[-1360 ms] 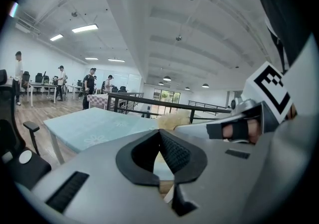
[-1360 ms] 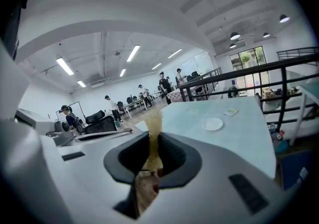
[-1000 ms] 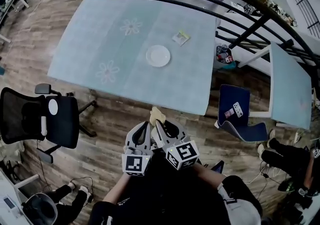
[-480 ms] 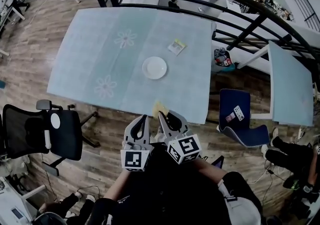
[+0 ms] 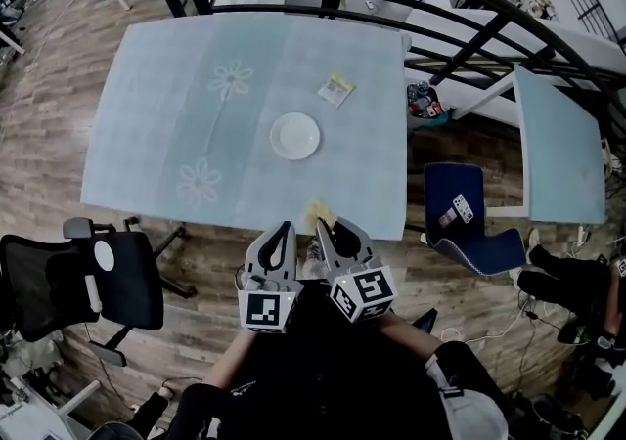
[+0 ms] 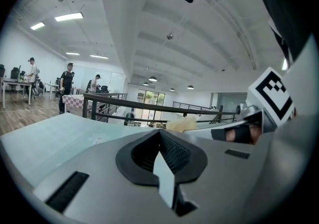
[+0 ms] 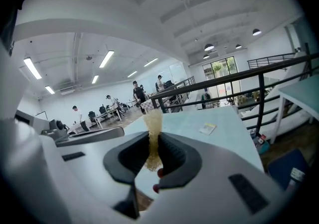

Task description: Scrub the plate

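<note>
**Plate untouched; sponge held in right gripper, both grippers short of the table**

Position: the small round white plate (image 5: 294, 135) is seen lying flat near the middle of the pale blue-green tabletop (image 5: 147, 115), right of centre. A small yellow-and-white packet (image 5: 335, 88) lies beyond it, apart from it. No other object is seen on the tabletop. Both grippers are held close to the body at the near table edge, well apart from the plate.

Right gripper (image 5: 321, 223): the jaws are closed down to a narrow gap on a thin piece of tan-yellow sponge (image 7: 152, 133), which is pinched at its lower part and stands up past the jaw tips.

Left gripper (image 5: 283, 228): in its own view the jaws (image 6: 159, 132) are seen brought together, with nothing between them.

Handling (judged): the plate is taken to be stiff, light and smooth-glazed. It is expected to slide or spin on the slick tabletop once it is rubbed, and to chip if knocked. A hold at the rim on the near-left side is suggested for the left gripper, so that the face is left free. The sponge is soft, so moderate downward pressure should be enough.

Progress (judged): scrubbing has not begun.
</note>
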Demonstrator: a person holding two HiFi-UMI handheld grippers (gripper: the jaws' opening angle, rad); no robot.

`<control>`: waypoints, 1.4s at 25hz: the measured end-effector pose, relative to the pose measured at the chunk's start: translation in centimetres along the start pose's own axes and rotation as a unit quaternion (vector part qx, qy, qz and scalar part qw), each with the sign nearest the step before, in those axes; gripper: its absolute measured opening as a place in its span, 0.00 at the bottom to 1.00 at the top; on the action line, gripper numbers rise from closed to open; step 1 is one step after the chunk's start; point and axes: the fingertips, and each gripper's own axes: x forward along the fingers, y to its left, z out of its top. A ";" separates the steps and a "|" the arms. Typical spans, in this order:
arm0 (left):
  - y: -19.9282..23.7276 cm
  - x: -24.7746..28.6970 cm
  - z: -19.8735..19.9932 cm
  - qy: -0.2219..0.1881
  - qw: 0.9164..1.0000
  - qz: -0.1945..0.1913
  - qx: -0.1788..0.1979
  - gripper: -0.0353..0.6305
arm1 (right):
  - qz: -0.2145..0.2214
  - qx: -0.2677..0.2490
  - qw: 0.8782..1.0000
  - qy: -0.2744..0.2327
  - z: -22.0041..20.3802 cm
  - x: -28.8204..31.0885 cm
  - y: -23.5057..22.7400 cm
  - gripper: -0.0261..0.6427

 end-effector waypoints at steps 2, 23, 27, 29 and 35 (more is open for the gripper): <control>0.5 1.0 0.4 0.002 1.000 -0.021 -0.002 0.07 | -0.021 0.005 1.000 0.001 0.1 0.5 -0.4 0.12; 6.7 9.3 4.8 0.007 0.981 -0.192 0.024 0.07 | -0.184 0.076 0.979 -0.041 2.8 6.2 -1.0 0.12; 7.9 9.4 4.9 -0.001 0.980 -0.197 0.034 0.07 | -0.184 0.079 0.979 -0.035 2.4 7.2 -0.7 0.12; 8.5 9.4 4.7 -0.002 0.980 -0.195 0.030 0.07 | -0.182 0.075 0.980 -0.030 2.5 7.5 -0.8 0.12; 10.1 10.3 4.6 0.012 0.983 -0.183 0.027 0.07 | -0.177 0.074 0.981 -0.026 3.9 9.8 -1.7 0.12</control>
